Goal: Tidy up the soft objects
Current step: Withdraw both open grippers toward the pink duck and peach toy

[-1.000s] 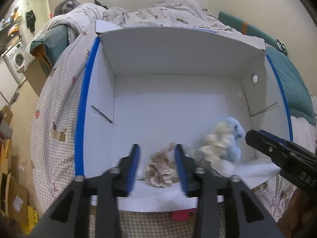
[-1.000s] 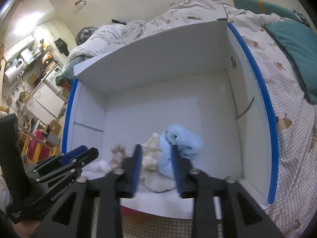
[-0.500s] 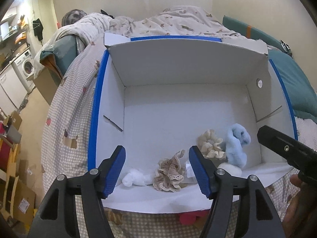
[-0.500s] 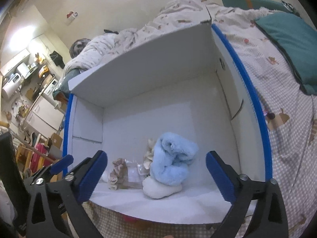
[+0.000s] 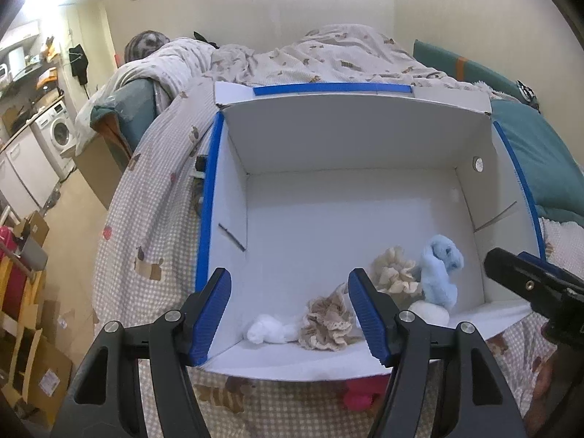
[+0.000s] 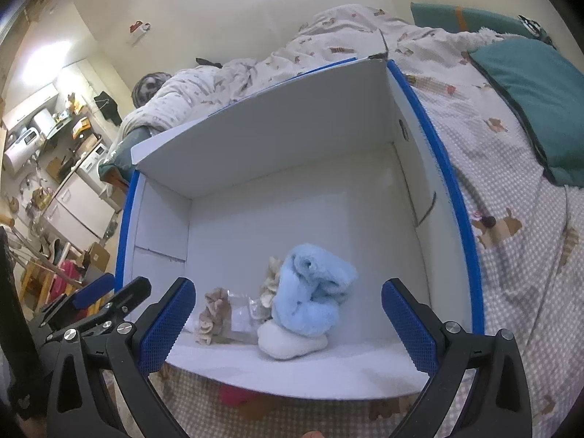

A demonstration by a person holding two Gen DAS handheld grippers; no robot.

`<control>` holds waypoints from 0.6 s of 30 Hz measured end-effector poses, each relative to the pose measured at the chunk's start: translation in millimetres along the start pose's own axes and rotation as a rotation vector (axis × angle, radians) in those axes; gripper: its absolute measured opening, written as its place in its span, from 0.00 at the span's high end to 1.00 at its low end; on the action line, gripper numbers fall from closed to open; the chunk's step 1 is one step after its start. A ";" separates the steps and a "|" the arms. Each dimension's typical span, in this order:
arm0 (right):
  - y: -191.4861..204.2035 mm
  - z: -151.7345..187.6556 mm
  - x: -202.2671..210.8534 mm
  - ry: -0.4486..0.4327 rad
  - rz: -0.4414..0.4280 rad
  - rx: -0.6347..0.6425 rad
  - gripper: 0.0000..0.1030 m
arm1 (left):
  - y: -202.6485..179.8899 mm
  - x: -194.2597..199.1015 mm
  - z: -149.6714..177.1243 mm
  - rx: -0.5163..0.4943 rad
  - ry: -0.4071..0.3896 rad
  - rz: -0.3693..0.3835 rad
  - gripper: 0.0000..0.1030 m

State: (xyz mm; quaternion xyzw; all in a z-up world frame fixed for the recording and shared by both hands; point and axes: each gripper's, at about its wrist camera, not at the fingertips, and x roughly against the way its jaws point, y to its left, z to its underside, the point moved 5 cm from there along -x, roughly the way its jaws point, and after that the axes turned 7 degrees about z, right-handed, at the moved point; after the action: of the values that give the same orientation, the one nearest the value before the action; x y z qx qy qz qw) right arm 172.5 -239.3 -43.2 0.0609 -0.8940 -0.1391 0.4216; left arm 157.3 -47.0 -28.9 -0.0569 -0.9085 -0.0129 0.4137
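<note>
The box [image 5: 350, 138] sits on the bed [image 5: 153, 219]. Inside, along its near wall, the soft things line up: cotton ball [image 5: 268, 332] leftmost, frilly scrunchie [image 5: 326, 323] beside it, then ruffled scrunchie [image 5: 396, 273], plush toy [image 5: 440, 273] rightmost, atop a pad [image 6: 290, 343].

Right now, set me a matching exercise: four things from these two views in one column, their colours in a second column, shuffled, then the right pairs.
Things:
1. fluffy scrunchie
2. lace scrunchie
3. pillow
4. puff

Colours:
A. teal
B. white
C. light blue
D. beige

All the soft items lie in the box.

Pairs: 1-C, 2-D, 3-A, 4-B
</note>
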 end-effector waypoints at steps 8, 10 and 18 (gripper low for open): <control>-2.4 7.3 10.5 -0.002 0.029 0.021 0.00 | 10.7 13.6 9.9 0.047 0.001 0.037 0.38; -3.3 11.5 14.2 -0.001 0.031 0.017 0.00 | 13.2 18.8 11.7 0.048 -0.006 0.022 0.38; -2.0 25.3 26.8 0.002 0.042 0.038 0.00 | 34.4 52.9 15.1 0.130 -0.134 -0.003 0.38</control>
State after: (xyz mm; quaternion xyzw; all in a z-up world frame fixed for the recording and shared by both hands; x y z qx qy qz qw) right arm 136.0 -242.3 -39.4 0.0502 -0.8972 -0.1132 0.4239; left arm 115.5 -6.9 0.2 -0.0292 -0.9332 0.0492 0.3548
